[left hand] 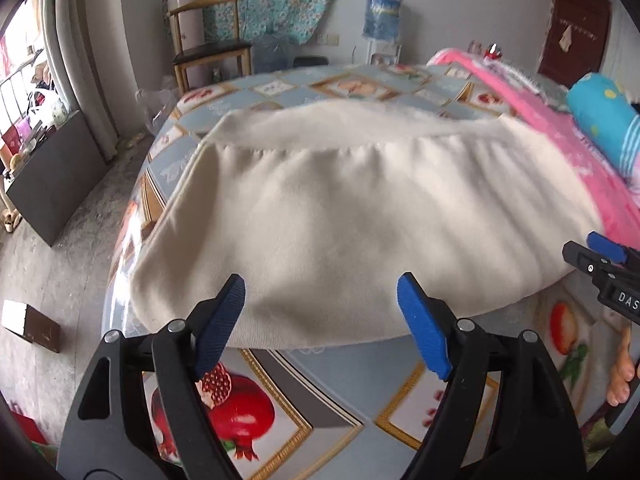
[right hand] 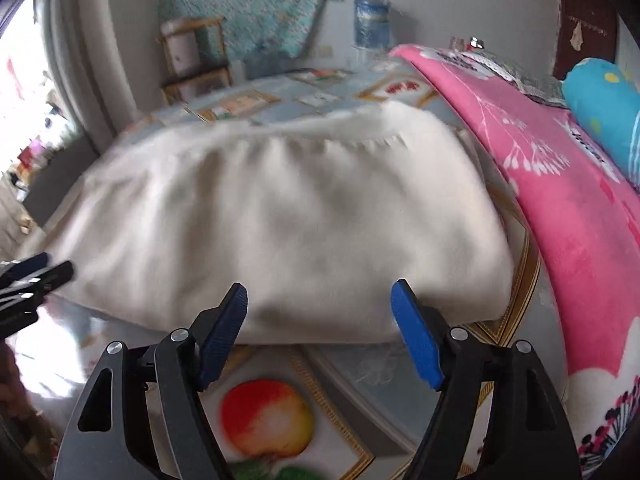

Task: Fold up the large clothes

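Left wrist | left gripper (left hand: 320, 300) jaws wide | right gripper (right hand: 320, 308) likewise (empty) | cream garment (left hand: 340, 220) flat

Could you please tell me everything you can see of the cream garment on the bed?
The cream garment is a large, soft, fleecy-looking piece lying flat on the fruit-print bed cover. A gathered seam crosses its far part, with a fuzzier band beyond. Its near edge looks folded and rounded. A pink blanket lies alongside it. Both the left gripper and the right gripper are open at the near edge, gripping nothing.
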